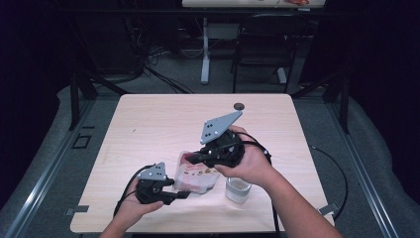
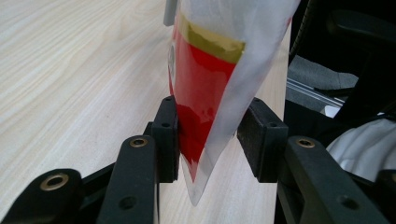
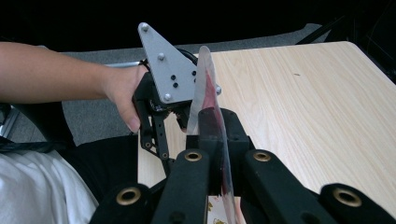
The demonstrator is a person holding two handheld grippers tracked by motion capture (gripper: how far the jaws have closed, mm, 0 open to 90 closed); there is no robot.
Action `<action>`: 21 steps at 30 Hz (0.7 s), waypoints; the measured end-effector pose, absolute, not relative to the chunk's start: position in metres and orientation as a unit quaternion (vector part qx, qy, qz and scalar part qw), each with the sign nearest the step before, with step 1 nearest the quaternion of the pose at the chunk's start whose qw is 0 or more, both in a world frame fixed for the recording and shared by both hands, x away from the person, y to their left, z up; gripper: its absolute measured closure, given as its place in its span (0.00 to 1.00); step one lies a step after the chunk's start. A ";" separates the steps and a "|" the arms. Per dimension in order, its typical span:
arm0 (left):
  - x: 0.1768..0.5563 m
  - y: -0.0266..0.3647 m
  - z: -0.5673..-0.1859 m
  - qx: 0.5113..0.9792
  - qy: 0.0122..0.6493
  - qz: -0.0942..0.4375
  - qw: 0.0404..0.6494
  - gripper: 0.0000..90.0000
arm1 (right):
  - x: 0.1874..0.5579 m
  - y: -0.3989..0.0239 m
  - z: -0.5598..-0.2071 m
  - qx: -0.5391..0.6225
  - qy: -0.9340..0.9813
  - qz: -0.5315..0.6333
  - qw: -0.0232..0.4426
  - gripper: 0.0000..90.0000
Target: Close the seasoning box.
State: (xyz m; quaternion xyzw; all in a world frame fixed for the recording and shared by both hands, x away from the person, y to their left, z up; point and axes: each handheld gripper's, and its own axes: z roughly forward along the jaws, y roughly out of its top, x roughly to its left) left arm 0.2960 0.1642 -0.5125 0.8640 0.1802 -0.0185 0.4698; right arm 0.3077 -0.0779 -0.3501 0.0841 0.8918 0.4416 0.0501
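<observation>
Two grippers | right fingers (image 3: 219, 135) clamp pouch (image 1: 195, 174) edge | left fingers (image 2: 166, 135) — half-closed — bracket its corner

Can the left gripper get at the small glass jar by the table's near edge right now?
Probably not directly. The left gripper has the pouch between its fingers, and the pouch, which the right gripper clamps, hangs between it and the glass jar. The right hand also hovers over the jar.
</observation>
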 end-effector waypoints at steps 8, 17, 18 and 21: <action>0.297 0.166 -0.513 0.870 0.180 -0.033 0.457 0.70 | 0.309 -0.081 -0.355 0.091 0.894 0.436 0.052 0.99; 0.297 0.172 -0.512 0.878 0.187 -0.017 0.440 0.71 | 0.306 -0.088 -0.364 0.100 0.892 0.435 0.067 0.99; 0.297 0.173 -0.512 0.879 0.188 -0.014 0.438 0.71 | 0.306 -0.088 -0.365 0.102 0.892 0.436 0.065 0.99; 0.297 0.175 -0.512 0.878 0.190 -0.019 0.439 0.72 | 0.306 -0.091 -0.369 0.110 0.890 0.438 0.068 0.98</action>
